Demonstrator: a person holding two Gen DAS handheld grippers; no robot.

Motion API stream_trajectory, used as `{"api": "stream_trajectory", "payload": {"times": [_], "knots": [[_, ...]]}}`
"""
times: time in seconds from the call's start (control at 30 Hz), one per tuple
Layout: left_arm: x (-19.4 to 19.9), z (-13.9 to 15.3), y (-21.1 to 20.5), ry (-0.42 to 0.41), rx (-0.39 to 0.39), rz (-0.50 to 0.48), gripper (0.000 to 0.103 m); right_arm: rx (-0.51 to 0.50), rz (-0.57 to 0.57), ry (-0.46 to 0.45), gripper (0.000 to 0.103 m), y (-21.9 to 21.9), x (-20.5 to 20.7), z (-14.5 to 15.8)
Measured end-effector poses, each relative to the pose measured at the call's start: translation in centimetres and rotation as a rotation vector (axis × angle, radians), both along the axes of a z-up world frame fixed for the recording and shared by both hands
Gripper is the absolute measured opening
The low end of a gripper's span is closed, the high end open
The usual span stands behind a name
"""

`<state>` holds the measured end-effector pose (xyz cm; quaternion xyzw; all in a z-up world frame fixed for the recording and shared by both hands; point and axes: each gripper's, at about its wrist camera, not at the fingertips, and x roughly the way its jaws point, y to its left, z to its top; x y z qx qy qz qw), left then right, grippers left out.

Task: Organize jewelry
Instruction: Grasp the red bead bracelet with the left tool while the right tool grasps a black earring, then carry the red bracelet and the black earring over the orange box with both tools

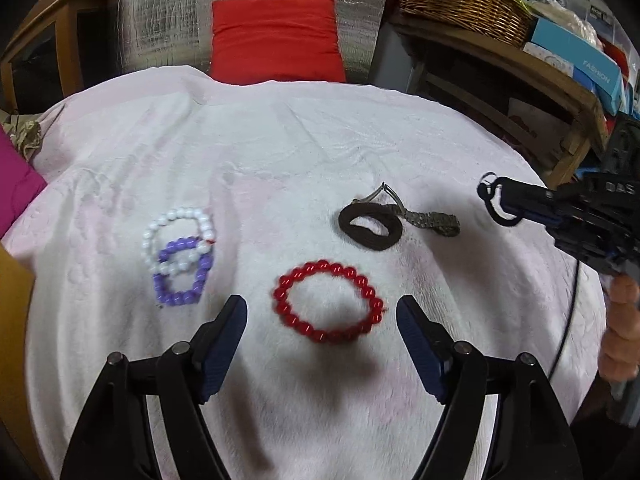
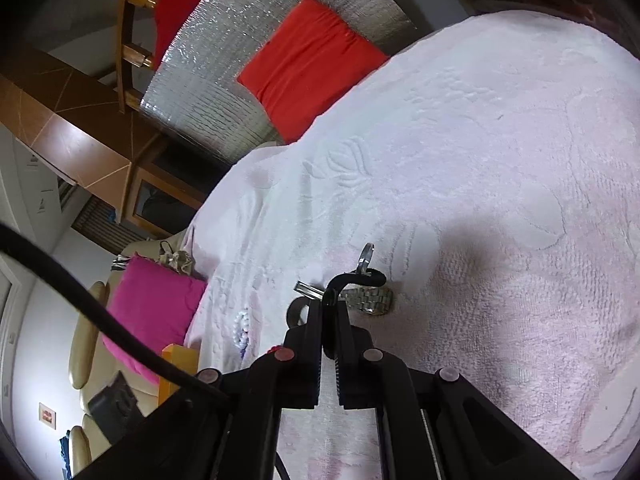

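Observation:
On the white blanket (image 1: 280, 152) lie a red bead bracelet (image 1: 328, 303), a white bead bracelet (image 1: 176, 236) overlapping a purple bead bracelet (image 1: 182, 276), a dark brown band (image 1: 370, 227) and a metal link watch strap (image 1: 432, 222). My left gripper (image 1: 322, 320) is open just above the red bracelet, fingers on either side. My right gripper (image 2: 330, 304) is shut on a thin black hair tie (image 2: 360, 278), seen at the right in the left wrist view (image 1: 498, 200), held above the blanket near the metal strap (image 2: 370, 298).
A red cushion (image 1: 276, 36) leans on a silver foil panel at the back. A wicker basket (image 1: 464, 0) and boxes sit on a wooden shelf at the right. A pink cushion (image 2: 152, 304) lies left of the blanket.

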<state>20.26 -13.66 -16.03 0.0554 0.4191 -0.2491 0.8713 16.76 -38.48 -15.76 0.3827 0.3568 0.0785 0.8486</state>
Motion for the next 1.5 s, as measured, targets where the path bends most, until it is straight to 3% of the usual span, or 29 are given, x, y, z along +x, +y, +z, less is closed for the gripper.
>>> {"api": "stream_trajectory", "payload": {"times": [0.17, 0.33, 0.4, 0.47, 0.53, 0.57, 0.87, 0.93, 1.23, 1.5], "knots": [[1.7, -2.0, -1.7, 0.065, 0.053, 0.012, 0.078, 0.012, -0.008, 0.001, 0.006, -0.4, 0.0, -0.2], [1.9, -2.2, -2.0, 0.059, 0.050, 0.005, 0.078, 0.001, 0.002, 0.000, 0.006, -0.2, 0.2, -0.3], [1.8, -2.1, -2.1, 0.035, 0.053, 0.001, 0.067, -0.003, 0.006, -0.003, 0.006, -0.2, 0.2, -0.2], [1.6, -1.9, -2.5, 0.014, 0.062, -0.008, 0.041, -0.003, 0.007, -0.006, 0.006, -0.1, 0.3, -0.1], [1.4, -1.7, -2.6, 0.014, 0.050, -0.024, 0.023, -0.003, 0.010, -0.013, 0.006, 0.0, 0.3, 0.0], [1.2, -1.6, -2.4, 0.014, 0.046, -0.030, 0.019, -0.005, 0.012, -0.018, 0.006, 0.2, 0.3, 0.0], [0.2, 0.3, 0.1, -0.014, -0.026, -0.037, 0.017, -0.009, 0.030, -0.058, 0.006, 1.3, 0.2, 1.0], [0.0, 1.0, 0.9, -0.025, -0.041, -0.030, 0.009, -0.012, 0.044, -0.070, 0.006, 1.9, 0.2, 1.3], [-0.7, 3.2, 4.4, -0.059, -0.101, 0.002, 0.009, -0.044, 0.122, -0.103, 0.006, 6.1, 0.7, 2.7], [-1.0, 4.1, 7.3, -0.069, -0.141, 0.022, 0.009, -0.063, 0.126, -0.108, 0.006, 7.6, 0.7, 3.0]]}}
